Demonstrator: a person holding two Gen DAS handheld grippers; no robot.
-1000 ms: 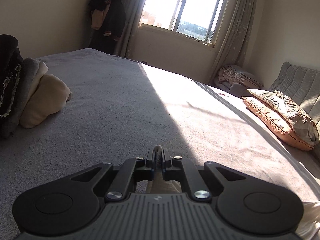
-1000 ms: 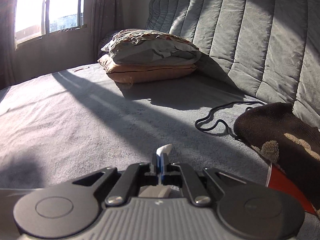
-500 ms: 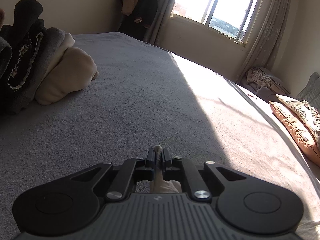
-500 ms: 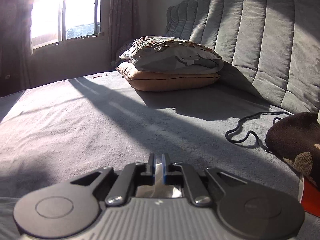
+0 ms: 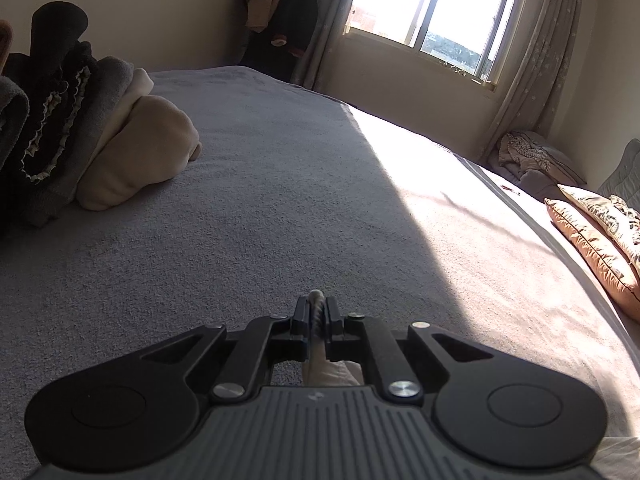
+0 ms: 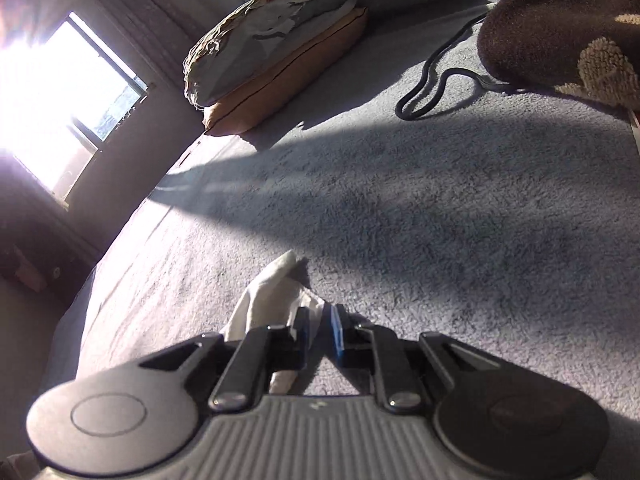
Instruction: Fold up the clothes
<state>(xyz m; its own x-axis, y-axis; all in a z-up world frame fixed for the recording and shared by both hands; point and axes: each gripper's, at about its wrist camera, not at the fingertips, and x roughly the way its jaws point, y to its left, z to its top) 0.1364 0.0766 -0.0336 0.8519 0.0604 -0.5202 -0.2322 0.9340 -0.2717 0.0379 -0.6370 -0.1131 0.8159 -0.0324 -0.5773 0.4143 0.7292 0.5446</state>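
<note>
In the left wrist view my left gripper (image 5: pixel 317 312) is shut on a thin fold of pale beige cloth (image 5: pixel 330 372), which hangs below the fingers just above the grey bed cover (image 5: pixel 260 208). In the right wrist view my right gripper (image 6: pixel 320 320) is tilted and low over the bed. Its jaws are opening, with a clear gap between the pads. A corner of white cloth (image 6: pixel 272 292) lies against the left finger and spills out to the left onto the bed, no longer pinched.
Folded clothes (image 5: pixel 80 132) are stacked at the left of the bed. Two pillows (image 6: pixel 276 44) lie by the quilted headboard, near a black cord (image 6: pixel 436 80) and a brown fuzzy garment (image 6: pixel 560 28). A sunlit window (image 5: pixel 436 12) is across the room.
The right gripper rolled and sank toward the bed, and its jaws parted, letting the white cloth slip out to the left. The left gripper turned slightly left, still clamped on its cloth.
</note>
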